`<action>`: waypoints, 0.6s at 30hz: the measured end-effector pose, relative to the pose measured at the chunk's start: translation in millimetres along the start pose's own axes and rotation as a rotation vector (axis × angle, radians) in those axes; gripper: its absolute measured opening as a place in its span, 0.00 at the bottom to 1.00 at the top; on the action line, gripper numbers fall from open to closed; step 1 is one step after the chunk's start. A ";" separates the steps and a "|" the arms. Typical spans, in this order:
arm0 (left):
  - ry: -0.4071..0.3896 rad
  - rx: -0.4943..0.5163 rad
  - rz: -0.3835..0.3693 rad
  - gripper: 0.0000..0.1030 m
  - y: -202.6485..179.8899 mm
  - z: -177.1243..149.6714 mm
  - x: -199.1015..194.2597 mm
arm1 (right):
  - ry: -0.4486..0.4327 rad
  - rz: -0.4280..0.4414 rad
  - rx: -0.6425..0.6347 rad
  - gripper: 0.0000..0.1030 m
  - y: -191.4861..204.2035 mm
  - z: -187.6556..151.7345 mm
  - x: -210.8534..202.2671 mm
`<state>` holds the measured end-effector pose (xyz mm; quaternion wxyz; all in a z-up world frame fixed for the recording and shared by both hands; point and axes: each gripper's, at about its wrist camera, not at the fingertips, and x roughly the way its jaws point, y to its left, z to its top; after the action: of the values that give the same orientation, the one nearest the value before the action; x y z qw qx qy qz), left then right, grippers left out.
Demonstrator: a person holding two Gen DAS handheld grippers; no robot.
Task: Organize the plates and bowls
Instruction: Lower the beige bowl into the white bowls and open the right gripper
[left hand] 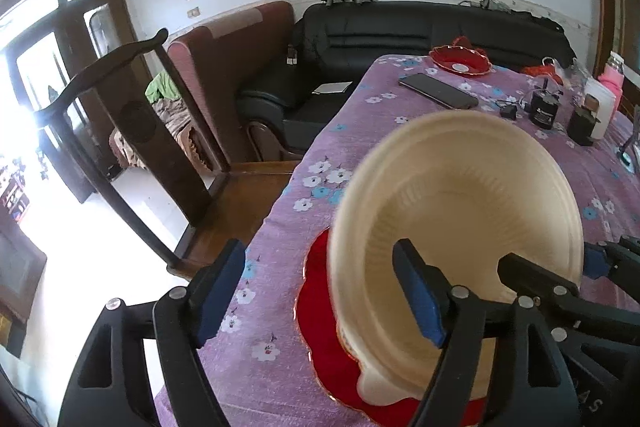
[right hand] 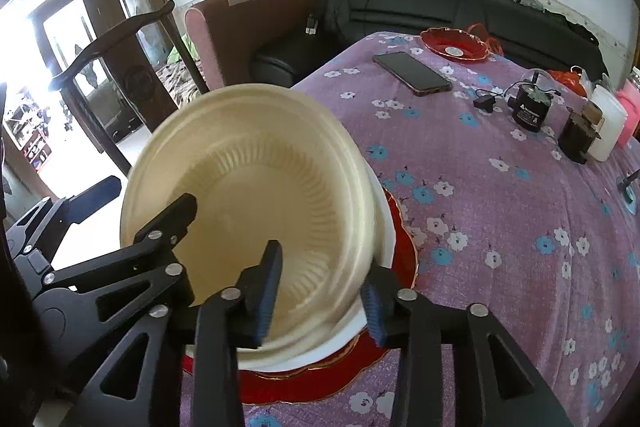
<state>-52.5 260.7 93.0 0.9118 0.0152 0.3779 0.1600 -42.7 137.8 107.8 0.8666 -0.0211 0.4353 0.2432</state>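
Observation:
A cream ribbed bowl (left hand: 460,211) (right hand: 256,203) is held tilted above a white plate (right hand: 384,231) that lies on a red scalloped plate (left hand: 320,319) (right hand: 400,251) near the table's front left corner. My right gripper (right hand: 320,301) straddles the bowl's near rim, one finger inside and one outside, and is shut on it. My left gripper (left hand: 320,297) is open; its left finger is beside the red plate and its right finger (left hand: 420,299) is in front of the bowl. A red scalloped bowl (left hand: 460,61) (right hand: 454,45) sits at the table's far edge.
The table has a purple flowered cloth (right hand: 500,227). On it lie a phone (right hand: 412,73), a black cylinder (right hand: 530,109), a small dark box (right hand: 580,137) and a white container (right hand: 610,131). A wooden chair (left hand: 132,131) and a black sofa (left hand: 400,35) stand beyond the left edge.

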 end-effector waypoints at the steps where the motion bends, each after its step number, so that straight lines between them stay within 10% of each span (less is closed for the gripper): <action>1: 0.002 -0.006 -0.003 0.74 1.2 -0.3 0.0 | 0.000 0.003 0.000 0.48 0.0 0.0 -0.1; 18: -0.029 -0.148 -0.087 0.77 37.4 -21.3 -24.9 | -0.072 0.011 0.001 0.67 4.7 -5.8 -19.9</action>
<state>-94.2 286.7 100.4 0.9218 -0.0663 0.3522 0.1475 -59.1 132.5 120.1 0.8804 -0.0095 0.4040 0.2480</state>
